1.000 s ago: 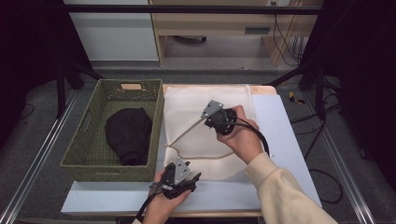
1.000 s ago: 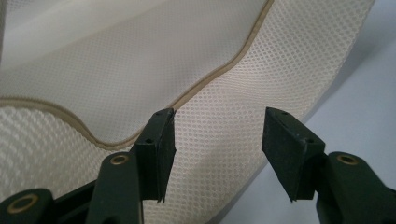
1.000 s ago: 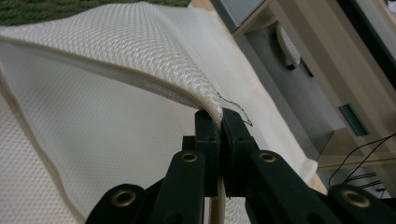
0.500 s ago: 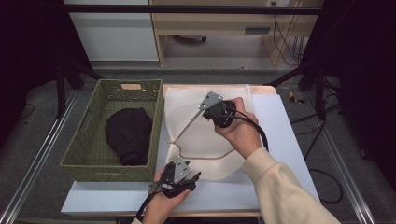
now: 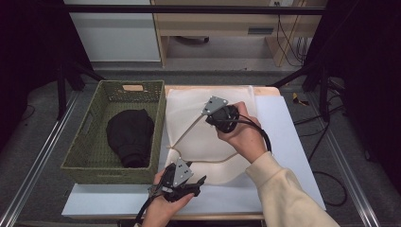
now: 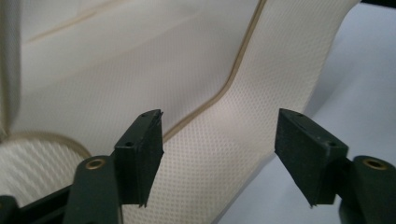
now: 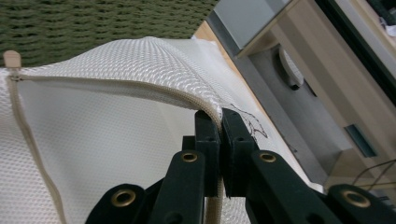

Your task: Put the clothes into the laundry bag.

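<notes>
A white mesh bag point(image 5: 208, 142) with a beige zipper lies flat on the white table point(image 5: 283, 142). My right gripper point(image 5: 209, 118) is shut on the bag's zipper edge point(image 7: 140, 91) and holds it raised above the lower layer, so the mouth gapes. The zipper pull point(image 7: 11, 59) sits at the far end of that edge, near the basket. My left gripper point(image 5: 199, 181) stands open at the bag's near edge. In the left gripper view its gripper point(image 6: 219, 135) hovers over the mesh point(image 6: 219, 177), with nothing between the jaws.
A green woven basket point(image 5: 85, 142) stands at the table's left and holds a black garment point(image 5: 130, 135). Bare tabletop lies to the right of the bag. Beyond the far table edge are a wooden bench point(image 5: 227, 21) and cables.
My right gripper has carried the zipper edge slightly left and away from the person, lifting it and widening the bag's mouth. The left gripper has hardly moved.
</notes>
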